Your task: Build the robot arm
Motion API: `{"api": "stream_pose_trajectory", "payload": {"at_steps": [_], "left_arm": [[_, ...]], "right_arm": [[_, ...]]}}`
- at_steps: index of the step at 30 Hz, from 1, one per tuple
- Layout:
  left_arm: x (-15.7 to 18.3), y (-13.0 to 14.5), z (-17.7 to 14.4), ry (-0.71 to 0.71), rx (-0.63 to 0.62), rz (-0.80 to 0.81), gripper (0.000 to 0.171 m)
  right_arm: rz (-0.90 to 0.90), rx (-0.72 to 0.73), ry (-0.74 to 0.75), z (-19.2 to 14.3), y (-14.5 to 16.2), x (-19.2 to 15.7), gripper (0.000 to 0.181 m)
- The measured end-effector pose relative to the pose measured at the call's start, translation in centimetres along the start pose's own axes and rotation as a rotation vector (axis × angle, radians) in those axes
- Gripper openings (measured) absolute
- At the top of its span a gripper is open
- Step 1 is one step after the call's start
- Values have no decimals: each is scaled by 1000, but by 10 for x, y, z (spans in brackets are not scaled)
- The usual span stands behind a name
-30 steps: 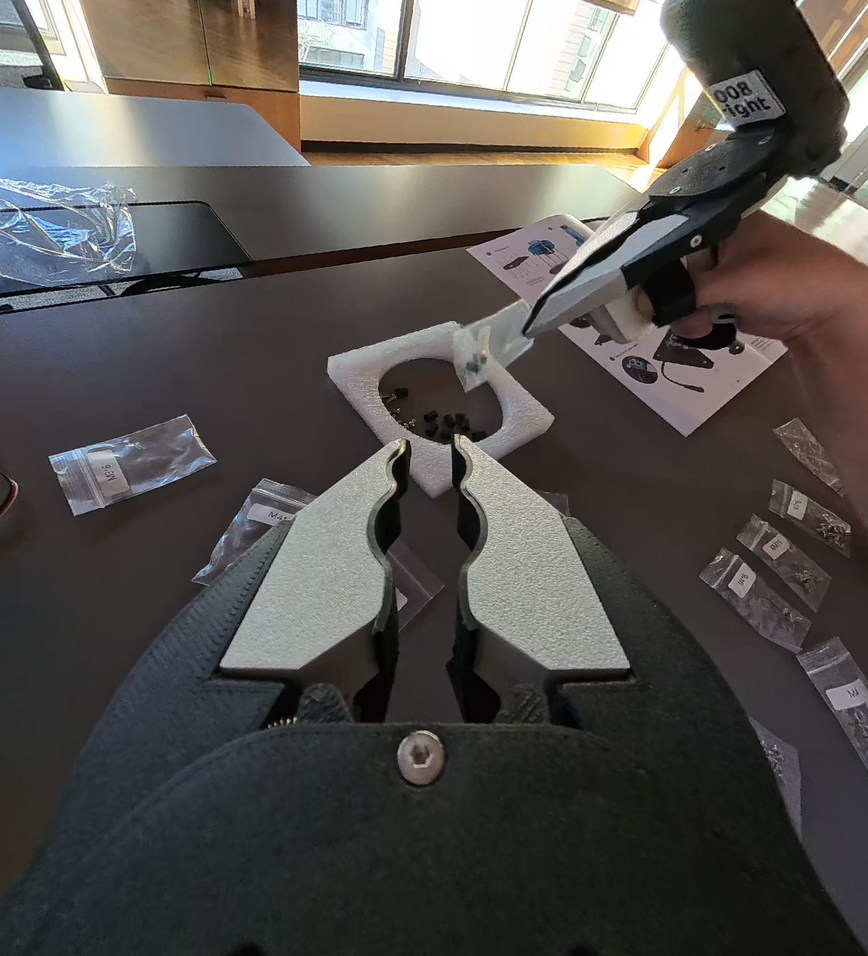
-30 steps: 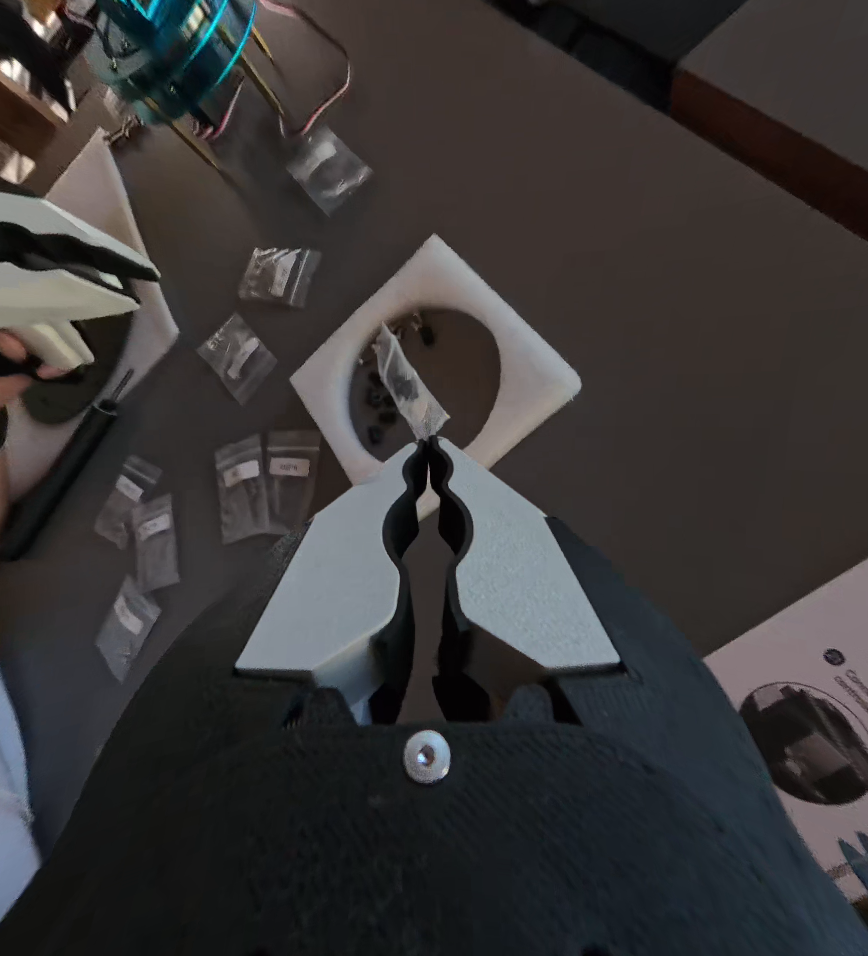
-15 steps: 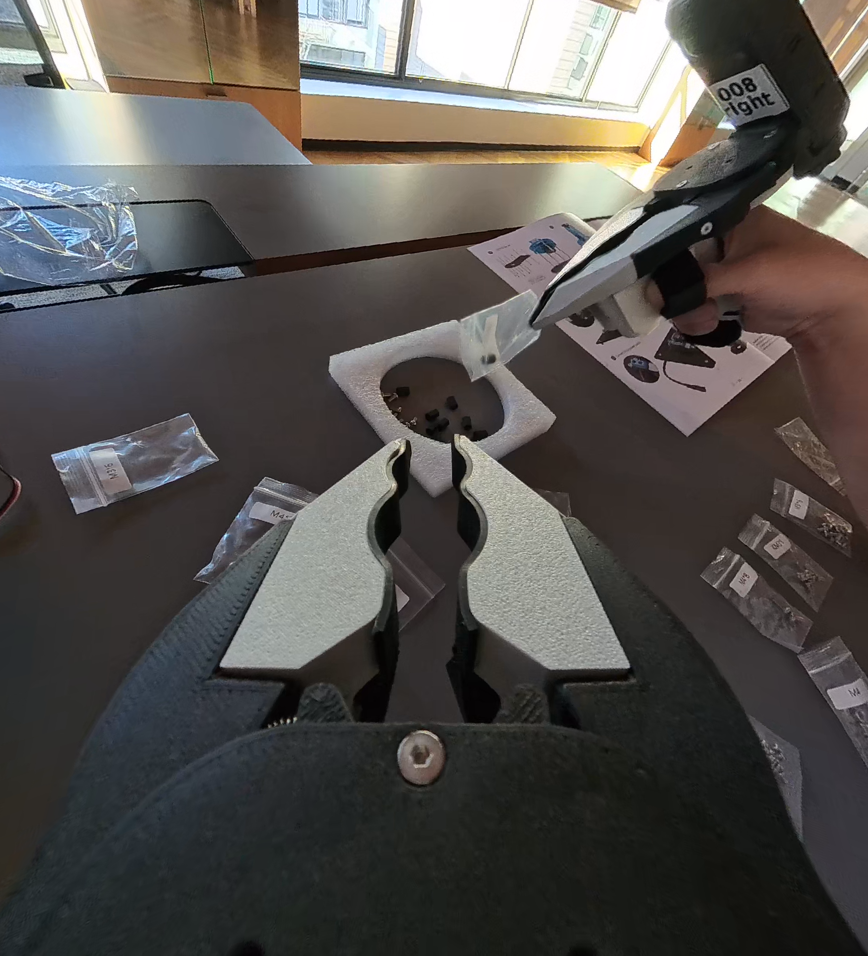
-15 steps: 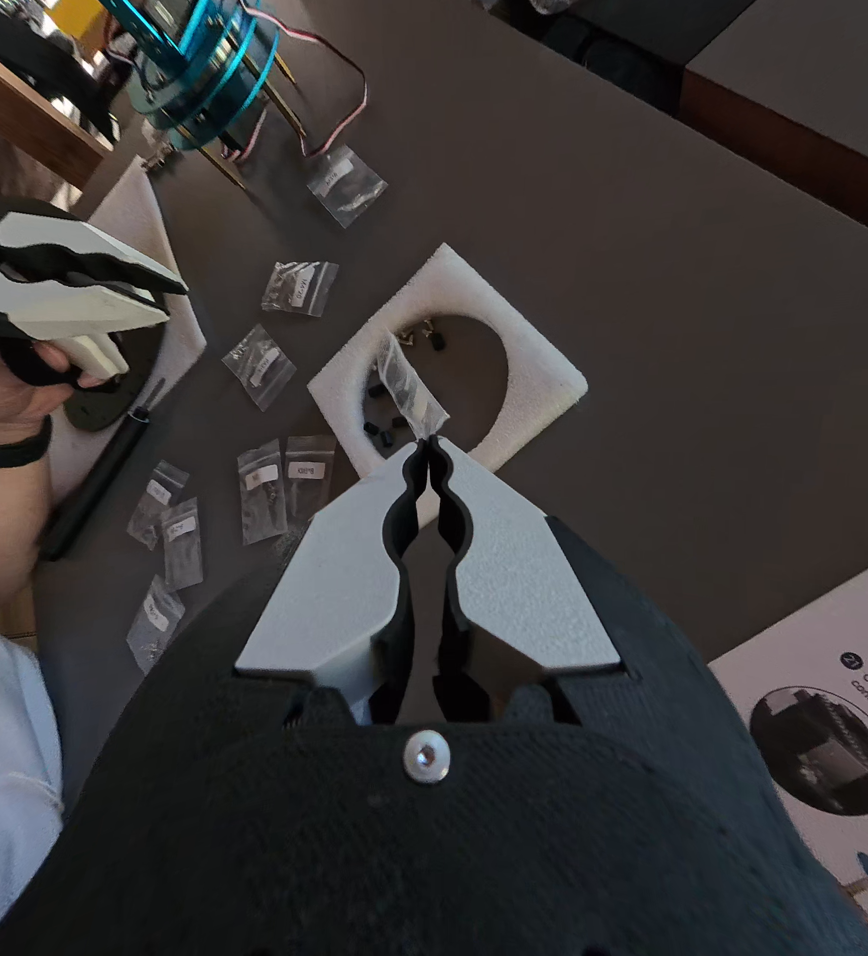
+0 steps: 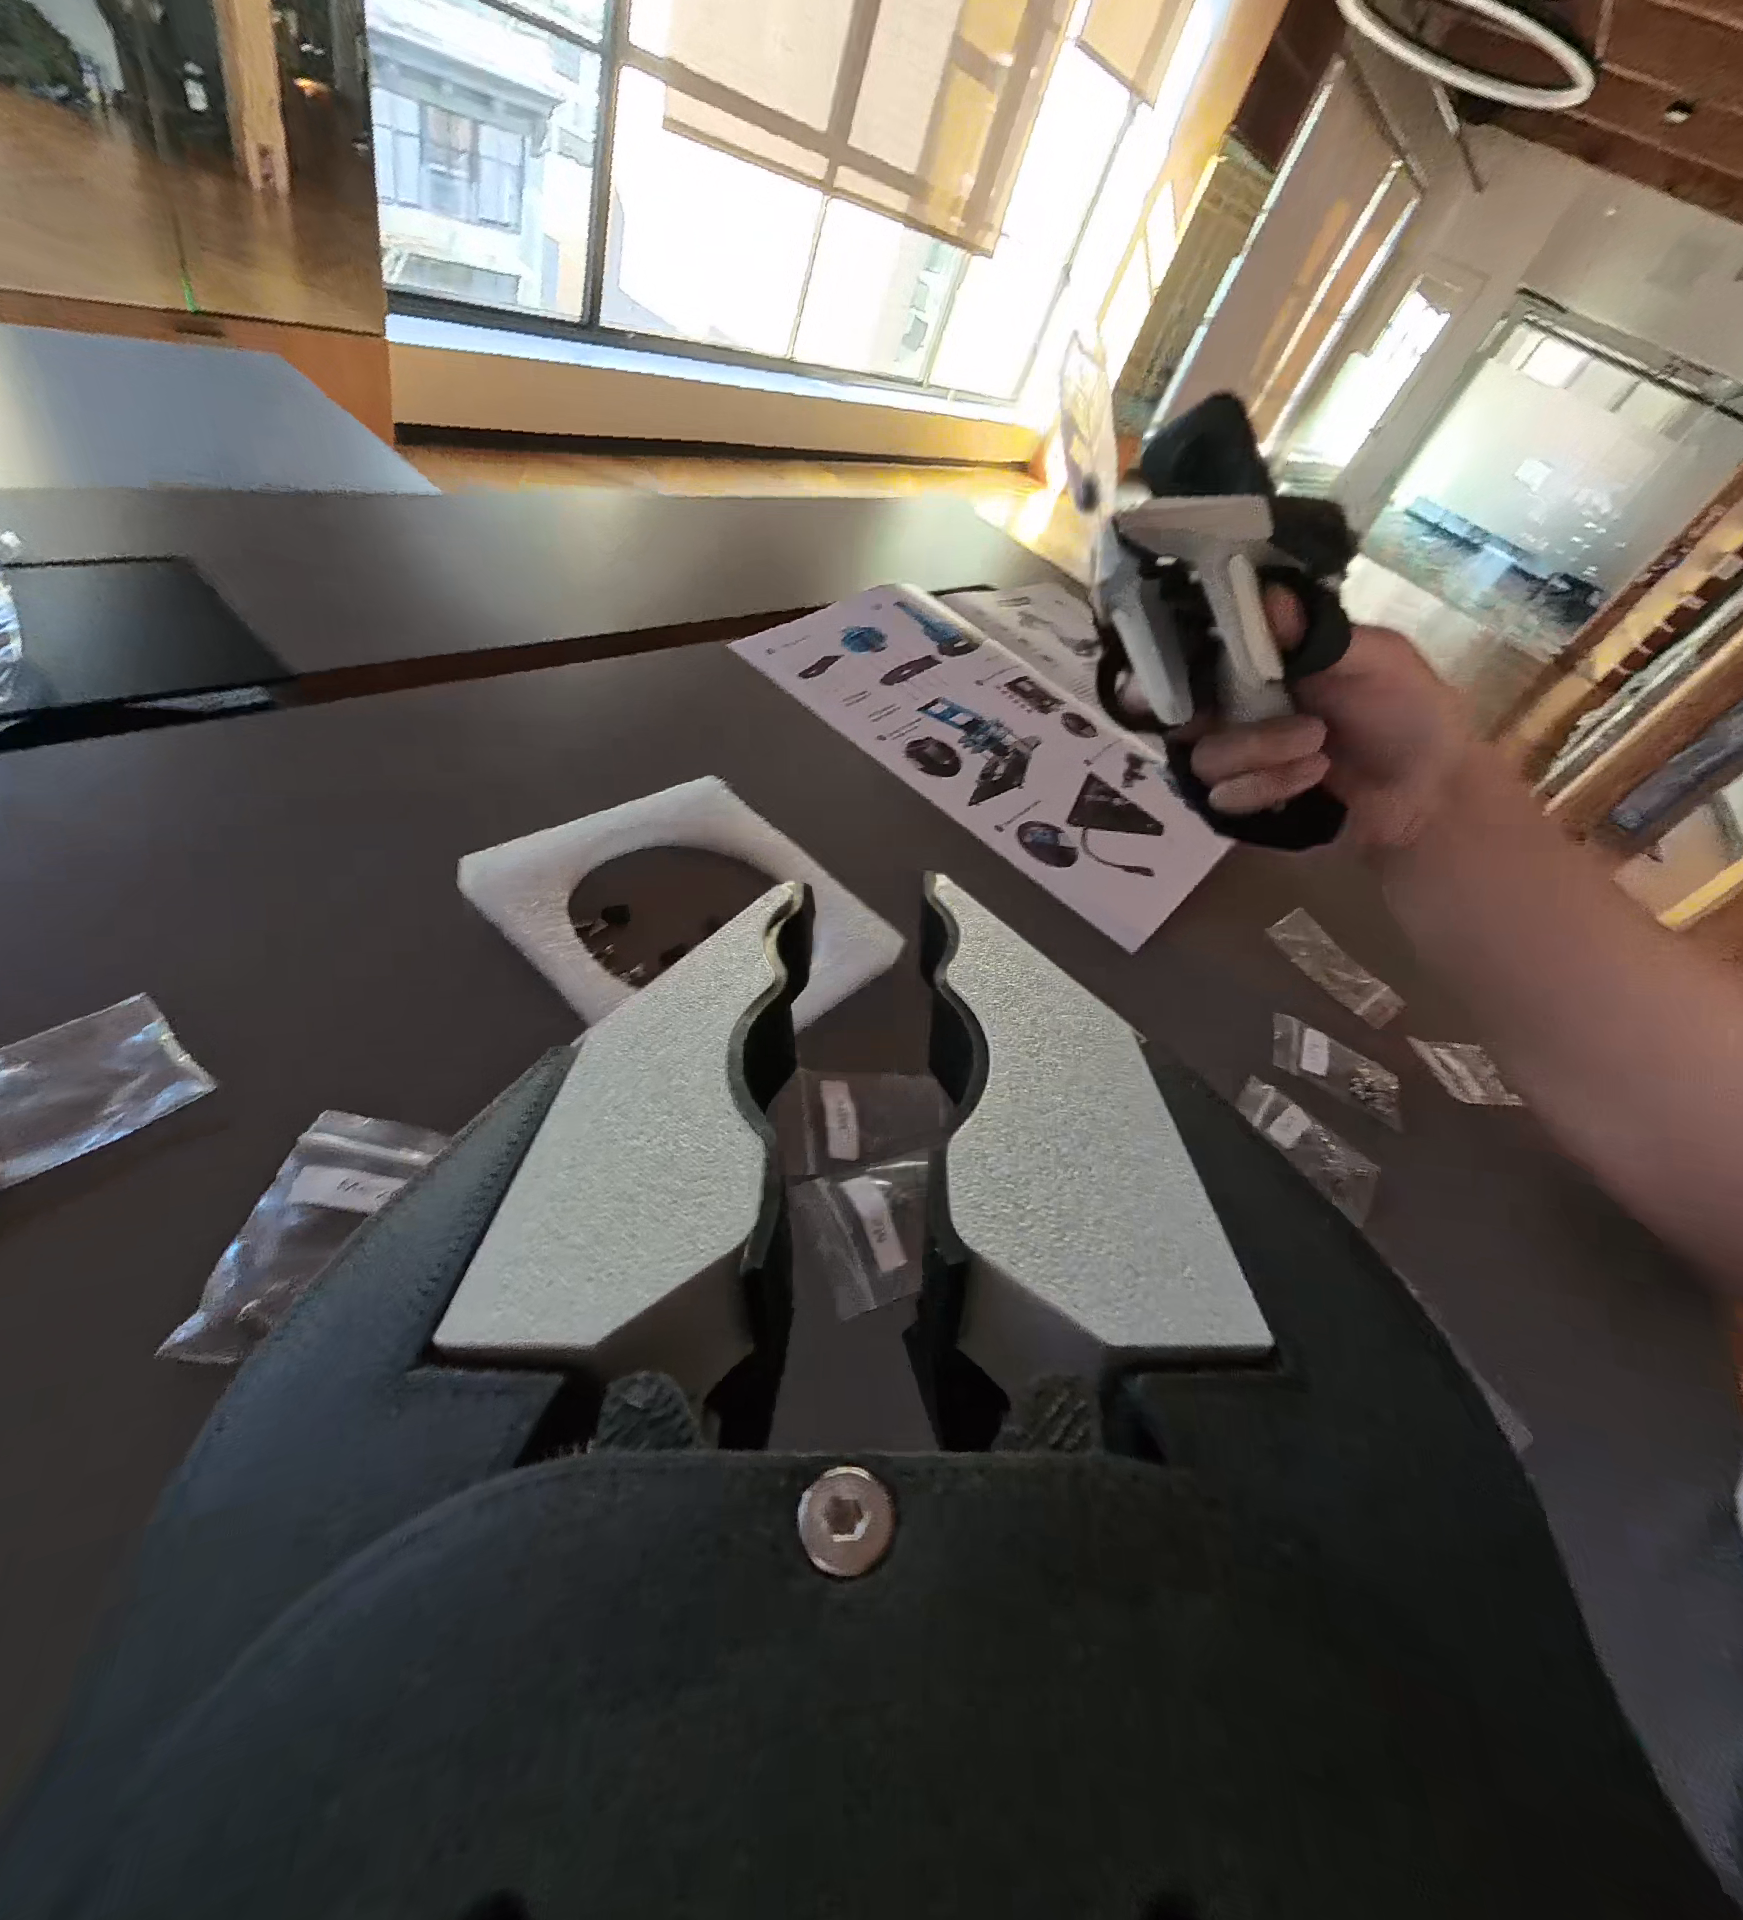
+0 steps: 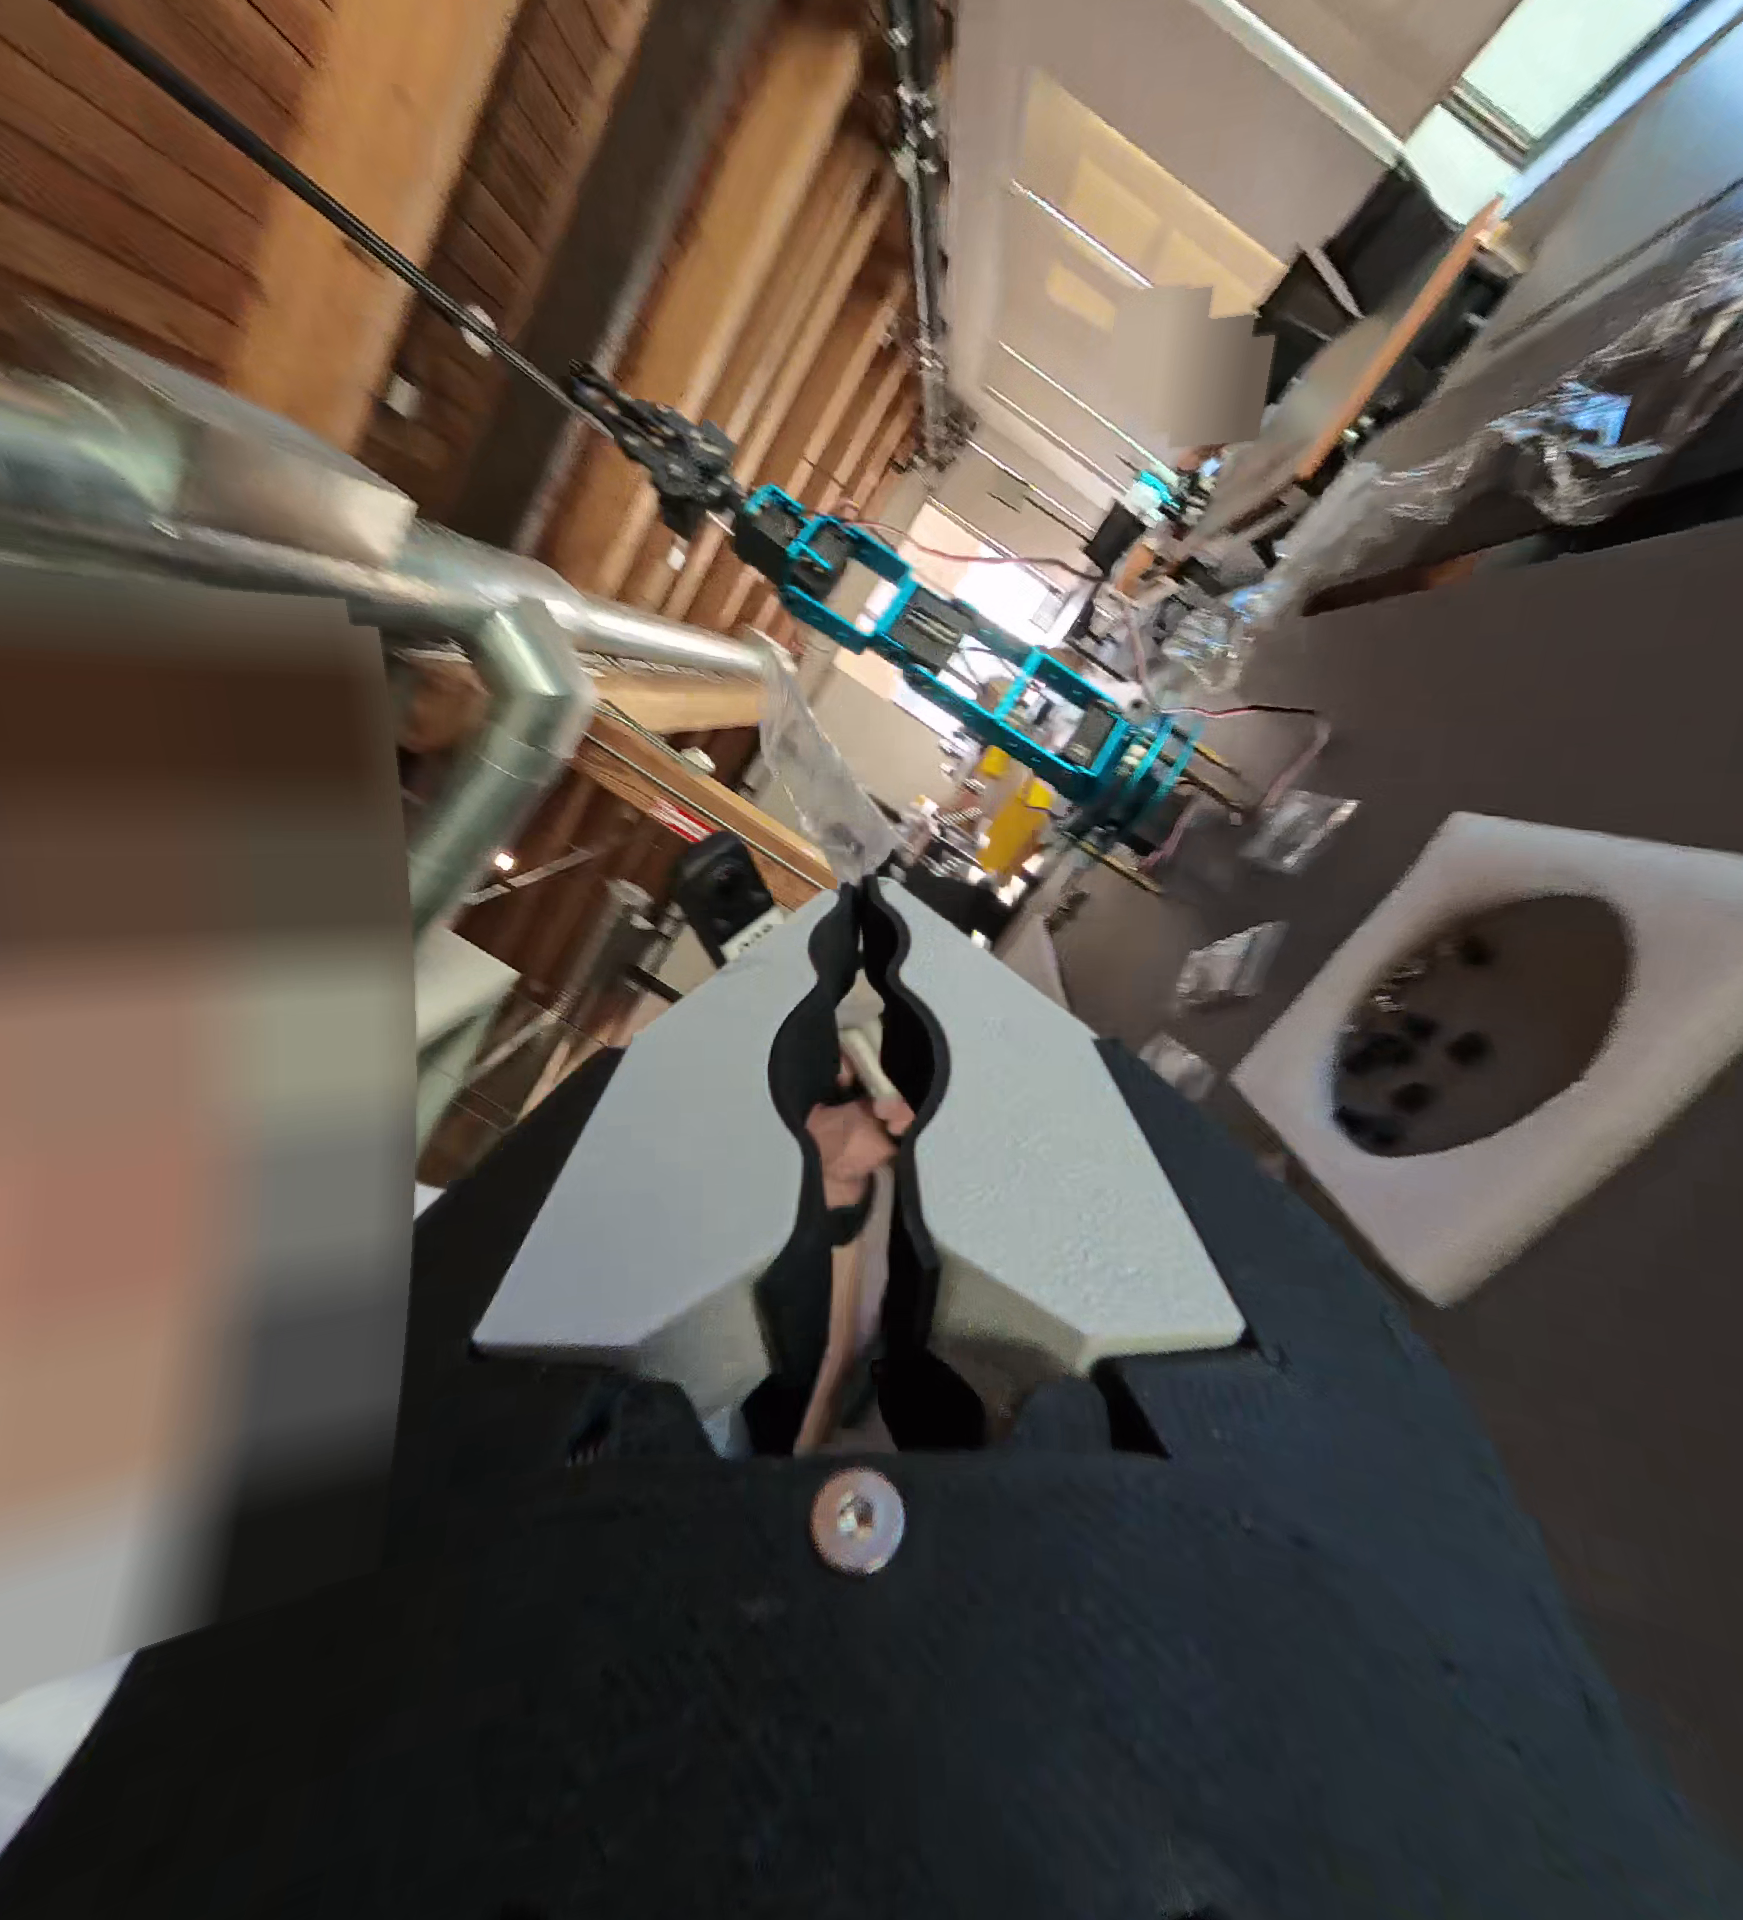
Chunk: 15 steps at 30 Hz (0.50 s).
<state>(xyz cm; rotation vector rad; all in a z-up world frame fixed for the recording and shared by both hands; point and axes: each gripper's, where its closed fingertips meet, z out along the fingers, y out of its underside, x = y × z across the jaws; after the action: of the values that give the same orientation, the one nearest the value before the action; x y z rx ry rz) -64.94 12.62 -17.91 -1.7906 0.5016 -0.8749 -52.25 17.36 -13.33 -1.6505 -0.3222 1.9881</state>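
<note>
My right gripper [image 6: 859, 883] is shut on the corner of a small clear plastic bag [image 6: 813, 781] and points up and sideways, well above the table. It also shows in the left wrist view [image 5: 1106, 530], held high with the bag [image 5: 1085, 416] sticking upward. My left gripper [image 5: 856, 894] is open and empty, low over the dark table, just in front of a white foam square [image 5: 825, 935] with a round hole holding small black parts [image 5: 607, 920]. The foam square [image 6: 1449, 1226] and black parts [image 6: 1407, 1049] also show in the right wrist view.
Several small labelled bags lie on the dark table: two under my left gripper [image 5: 867, 1226], others at left [image 5: 36, 1091] and right [image 5: 1324, 1060]. An illustrated instruction sheet [image 5: 971, 727] lies beyond the foam. A blue robot arm kit [image 6: 960, 665] stands farther off. The gap from one gripper's tips to the other's is roughly 15 cm.
My right gripper lifted the bag off the foam hole, swung up and turned over. My left gripper opened wider and shifted to the right of the foam.
</note>
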Motion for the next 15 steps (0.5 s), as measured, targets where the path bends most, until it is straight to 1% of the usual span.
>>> {"api": "stream_pose_trajectory", "payload": {"at_steps": [2, 4, 6, 8, 12, 15], "left_arm": [[15, -7, -1, 54, 22, 10, 18], [36, -17, -3, 142, 59, -11, 18], [58, -29, -5, 242, 102, -50, 18], [75, -35, 0, 290, 110, -73, 20], [118, -35, 24, 378, 37, -88, 36], [142, -27, 45, 400, -35, -97, 37]], "right_arm": [[33, 43, -52, -5, 8, -11, 0], [40, 64, -45, -10, 14, -15, 0], [33, 68, -53, -13, 20, -26, 0], [2, 47, -17, -16, 32, -33, 0], [-29, 23, 26, -25, 58, -45, 0], [-31, 0, 32, -38, 79, -51, 0]]}}
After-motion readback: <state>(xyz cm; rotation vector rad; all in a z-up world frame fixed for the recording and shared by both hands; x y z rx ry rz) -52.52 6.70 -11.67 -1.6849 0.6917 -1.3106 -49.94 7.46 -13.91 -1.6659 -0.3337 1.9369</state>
